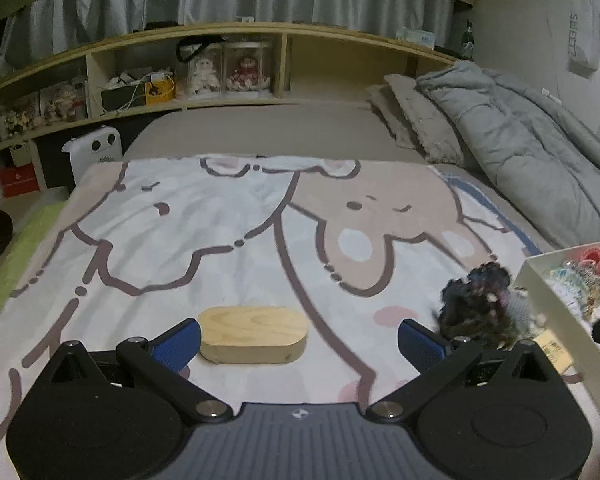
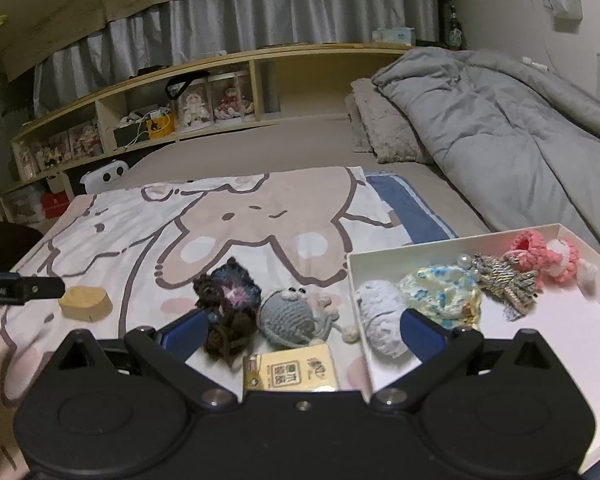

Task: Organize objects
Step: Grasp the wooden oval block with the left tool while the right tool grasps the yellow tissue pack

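left wrist view: left gripper (image 1: 299,340) low over a cartoon-print blanket (image 1: 228,216), blue-padded fingers (image 1: 179,343) spread wide, holding nothing. between them, nearer the left pad, a pale wooden oval block (image 1: 253,339) flat on the blanket. just beyond the right pad, a blurred dark crocheted piece (image 1: 476,304) with a grey crocheted toy (image 1: 518,310) beside it and a yellow card tag (image 1: 556,354) at the foot. white box (image 1: 540,284) at the right edge, wall touching or nearly touching the toys, colourful items inside, too blurred to tell apart.

right wrist view: right gripper (image 2: 302,330) likewise spread wide, empty. left finger beside the dark brown-and-blue crocheted piece (image 2: 226,300), right finger over the near corner of the white box (image 2: 580,320). grey crocheted toy (image 2: 286,314) and yellow card tag (image 2: 290,372) between the fingers, on the blanket, outside the box. inside the box: a white knitted piece (image 2: 382,316), a floral fabric pouch (image 2: 440,292), a striped tassel ornament (image 2: 504,280), a pink crocheted item (image 2: 544,254). wooden block (image 2: 85,303) well to the left, just beside the tip of the other gripper (image 2: 24,287).
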### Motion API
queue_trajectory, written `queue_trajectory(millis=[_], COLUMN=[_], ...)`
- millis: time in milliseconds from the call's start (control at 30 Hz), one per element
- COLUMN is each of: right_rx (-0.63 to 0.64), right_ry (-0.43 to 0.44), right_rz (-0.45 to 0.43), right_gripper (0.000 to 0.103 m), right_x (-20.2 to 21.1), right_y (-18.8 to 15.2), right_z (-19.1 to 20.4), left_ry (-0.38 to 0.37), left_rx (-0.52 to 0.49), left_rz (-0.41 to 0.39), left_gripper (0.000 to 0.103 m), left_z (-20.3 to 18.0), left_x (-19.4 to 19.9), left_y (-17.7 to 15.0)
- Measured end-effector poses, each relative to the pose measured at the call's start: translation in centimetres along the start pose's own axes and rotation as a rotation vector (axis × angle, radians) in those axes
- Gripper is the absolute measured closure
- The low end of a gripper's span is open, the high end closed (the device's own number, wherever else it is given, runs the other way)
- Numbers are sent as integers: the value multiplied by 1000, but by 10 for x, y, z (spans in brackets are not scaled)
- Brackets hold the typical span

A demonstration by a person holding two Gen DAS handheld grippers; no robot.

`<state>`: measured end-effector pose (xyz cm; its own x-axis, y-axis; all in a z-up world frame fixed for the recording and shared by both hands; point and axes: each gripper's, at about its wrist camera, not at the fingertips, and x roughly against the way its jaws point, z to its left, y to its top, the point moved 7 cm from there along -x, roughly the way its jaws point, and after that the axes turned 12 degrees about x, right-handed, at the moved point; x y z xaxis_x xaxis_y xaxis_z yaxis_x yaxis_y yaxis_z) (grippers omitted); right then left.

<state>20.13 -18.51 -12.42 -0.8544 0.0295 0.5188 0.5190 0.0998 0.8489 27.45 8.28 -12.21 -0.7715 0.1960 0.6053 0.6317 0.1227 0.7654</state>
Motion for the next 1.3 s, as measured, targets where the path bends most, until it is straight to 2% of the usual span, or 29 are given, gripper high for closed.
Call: queue_trajectory(millis=[267, 467, 767, 1000, 1167, 1233, 1300], right_rx=[-23, -58, 22, 84, 109, 87, 49], right_ry=[53, 120, 36, 23, 123, 210, 221], right_rz=[63, 90, 90, 110, 132, 136, 146], right_gripper=[0, 0, 0, 0, 0, 0, 0], right_x=[-13, -30, -49, -60, -57, -54, -53], right_y=[-27, -38, -40, -38, -38, -37, -37], right_z=[20, 26, 29, 33, 46, 53, 55], left_ry=[22, 30, 59, 63, 87, 93, 102], left_rx=[-22, 18, 42, 47, 51, 52, 57], left_rz=[25, 31, 17, 19, 29, 32, 43], left_gripper=[0, 0, 1, 10, 11, 11, 11], left_z=[24, 35, 39, 35, 32, 31, 31], left_x=[-34, -51, -70, -78, -80, -80, -79], left_y=[-14, -20, -19, -17, -16, -16, -16])
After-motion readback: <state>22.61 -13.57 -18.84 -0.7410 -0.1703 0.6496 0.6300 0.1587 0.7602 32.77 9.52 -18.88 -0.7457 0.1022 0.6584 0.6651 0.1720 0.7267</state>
